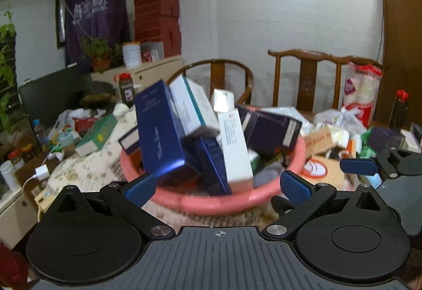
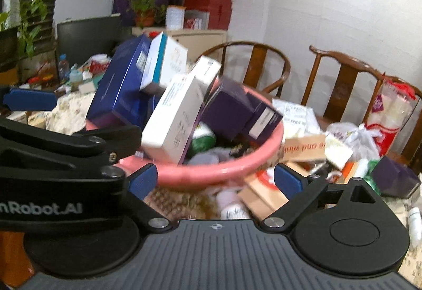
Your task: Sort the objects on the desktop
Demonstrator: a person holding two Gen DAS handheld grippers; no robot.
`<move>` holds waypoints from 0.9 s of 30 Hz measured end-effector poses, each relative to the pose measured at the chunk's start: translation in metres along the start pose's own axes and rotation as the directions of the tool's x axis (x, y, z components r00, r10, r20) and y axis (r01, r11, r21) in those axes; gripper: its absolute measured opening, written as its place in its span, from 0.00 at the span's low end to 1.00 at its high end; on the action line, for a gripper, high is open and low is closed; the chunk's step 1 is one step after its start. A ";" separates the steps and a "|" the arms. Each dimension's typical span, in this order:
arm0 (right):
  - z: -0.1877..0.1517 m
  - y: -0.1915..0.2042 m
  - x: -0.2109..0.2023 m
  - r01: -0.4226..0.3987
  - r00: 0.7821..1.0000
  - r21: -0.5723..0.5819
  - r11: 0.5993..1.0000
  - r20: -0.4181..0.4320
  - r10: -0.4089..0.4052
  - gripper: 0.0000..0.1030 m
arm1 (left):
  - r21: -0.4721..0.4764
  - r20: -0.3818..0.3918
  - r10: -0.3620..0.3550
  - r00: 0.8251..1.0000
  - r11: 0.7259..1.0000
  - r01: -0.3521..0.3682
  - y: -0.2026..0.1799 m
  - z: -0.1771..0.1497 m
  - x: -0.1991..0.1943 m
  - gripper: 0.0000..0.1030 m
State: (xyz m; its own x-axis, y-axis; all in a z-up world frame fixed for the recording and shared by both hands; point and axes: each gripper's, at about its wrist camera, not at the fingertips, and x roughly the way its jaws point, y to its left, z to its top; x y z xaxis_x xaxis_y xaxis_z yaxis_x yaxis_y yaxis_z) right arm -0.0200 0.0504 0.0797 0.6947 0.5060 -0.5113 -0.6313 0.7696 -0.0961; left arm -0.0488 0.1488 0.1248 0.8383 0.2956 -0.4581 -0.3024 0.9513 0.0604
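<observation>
A pink basin (image 1: 211, 200) (image 2: 211, 174) on the patterned tablecloth is piled with boxes standing at angles. Among them are a tall blue box (image 1: 158, 131) (image 2: 118, 89), a white box (image 1: 234, 147) (image 2: 174, 115), a white and teal box (image 1: 192, 105) and a dark purple box (image 1: 271, 131) (image 2: 232, 110). My left gripper (image 1: 217, 188) is open just in front of the basin's near rim, holding nothing. My right gripper (image 2: 215, 180) is open too, at the basin's near right side, with nothing held. The two grippers sit side by side.
Two wooden chairs (image 1: 311, 79) (image 2: 253, 65) stand behind the table. Right of the basin lie a cardboard box (image 2: 303, 150), a plastic bag (image 2: 353, 134), a tissue pack (image 1: 361, 94) and a purple box (image 2: 395, 179). A white bottle (image 2: 232, 208) lies near. A green book (image 1: 97, 135) and clutter are on the left.
</observation>
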 end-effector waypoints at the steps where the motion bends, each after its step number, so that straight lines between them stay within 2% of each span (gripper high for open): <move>1: -0.003 0.000 -0.001 -0.001 1.000 -0.003 1.000 -0.004 0.001 0.94 | 0.002 -0.004 -0.005 1.000 1.000 0.005 -0.001 -0.003 -0.002 1.00; 8: -0.024 -0.008 0.000 0.016 0.999 -0.008 1.000 -0.046 -0.016 0.94 | 0.005 -0.031 -0.020 0.999 1.000 0.020 -0.009 -0.020 -0.008 1.00; 14: -0.034 -0.013 0.006 0.039 0.996 -0.007 0.999 -0.076 -0.039 0.94 | 0.009 -0.059 -0.005 0.998 1.000 0.006 -0.010 -0.024 -0.004 1.00; 21: -0.023 -0.011 0.010 0.064 0.996 -0.037 0.997 -0.061 -0.066 0.94 | 0.013 -0.049 -0.003 0.999 1.000 0.004 -0.008 -0.013 -0.004 1.00; 27: -0.014 -0.004 0.017 0.023 0.998 -0.038 0.999 -0.056 -0.025 0.94 | -0.017 -0.067 0.004 0.998 1.000 -0.005 0.006 -0.009 0.001 1.00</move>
State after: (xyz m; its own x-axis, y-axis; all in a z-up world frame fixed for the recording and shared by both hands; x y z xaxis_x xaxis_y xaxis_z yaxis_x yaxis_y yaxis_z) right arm -0.0105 0.0510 0.0591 0.6900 0.4637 -0.5558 -0.6275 0.7659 -0.1400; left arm -0.0536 0.1538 0.1168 0.8047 0.2925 -0.5166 -0.3141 0.9482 0.0475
